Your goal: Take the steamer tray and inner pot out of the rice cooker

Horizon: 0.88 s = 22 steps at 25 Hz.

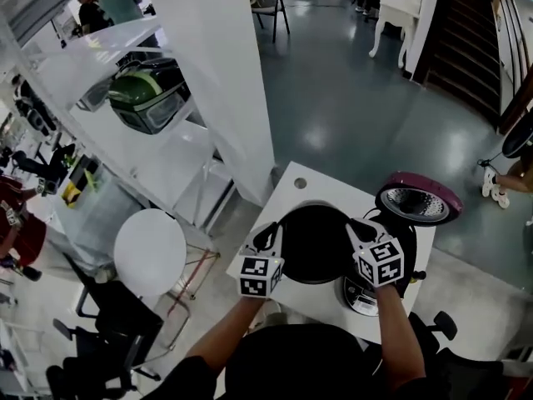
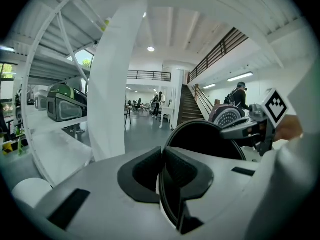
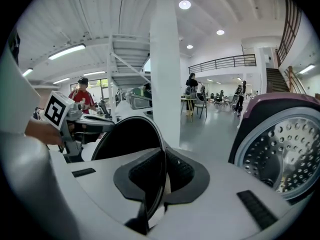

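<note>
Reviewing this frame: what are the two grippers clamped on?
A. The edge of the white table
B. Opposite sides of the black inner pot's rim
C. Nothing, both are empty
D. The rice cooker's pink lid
B: each gripper view shows its jaws pinching a thin dark rim, and in the head view the left gripper and right gripper hold the inner pot between them, apart from the open lid.

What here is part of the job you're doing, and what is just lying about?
Part of the job:
- pot, held at its rim by the left gripper and right gripper
- rice cooker, lid open
- table

Lying about:
- green appliance on a shelf
- round white seat
- black chair
</note>
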Motion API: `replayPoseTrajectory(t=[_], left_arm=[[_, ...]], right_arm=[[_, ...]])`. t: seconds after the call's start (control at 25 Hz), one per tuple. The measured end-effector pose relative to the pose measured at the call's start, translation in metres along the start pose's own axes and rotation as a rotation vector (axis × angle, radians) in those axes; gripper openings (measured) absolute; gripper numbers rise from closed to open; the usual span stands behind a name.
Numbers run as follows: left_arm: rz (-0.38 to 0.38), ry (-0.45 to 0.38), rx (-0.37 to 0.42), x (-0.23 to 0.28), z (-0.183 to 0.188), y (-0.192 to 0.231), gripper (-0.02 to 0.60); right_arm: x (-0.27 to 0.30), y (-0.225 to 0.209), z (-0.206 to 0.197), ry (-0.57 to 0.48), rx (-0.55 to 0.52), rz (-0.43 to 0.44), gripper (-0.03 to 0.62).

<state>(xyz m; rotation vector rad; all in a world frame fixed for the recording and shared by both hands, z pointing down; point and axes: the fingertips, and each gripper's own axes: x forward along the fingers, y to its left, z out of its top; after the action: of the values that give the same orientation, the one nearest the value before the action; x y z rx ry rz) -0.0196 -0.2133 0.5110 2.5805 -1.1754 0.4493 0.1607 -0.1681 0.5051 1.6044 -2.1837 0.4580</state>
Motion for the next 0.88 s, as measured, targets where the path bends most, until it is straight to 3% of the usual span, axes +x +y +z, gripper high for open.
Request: replayPoseTrajectory(t=[0.32,0.88], left_arm=[[0.068,0.011,-0.033,-0.015,-0.025,0.043,0.028],[0.113,0.140,-0.162,-0.030,-0.108,0.097,0.028]], right_arm=[[0.041,0.035,-0.011,0.036,0.017,0.065,0.023],[0.102,0.090,-0.074,0.200,0.069,0.139,0.025]])
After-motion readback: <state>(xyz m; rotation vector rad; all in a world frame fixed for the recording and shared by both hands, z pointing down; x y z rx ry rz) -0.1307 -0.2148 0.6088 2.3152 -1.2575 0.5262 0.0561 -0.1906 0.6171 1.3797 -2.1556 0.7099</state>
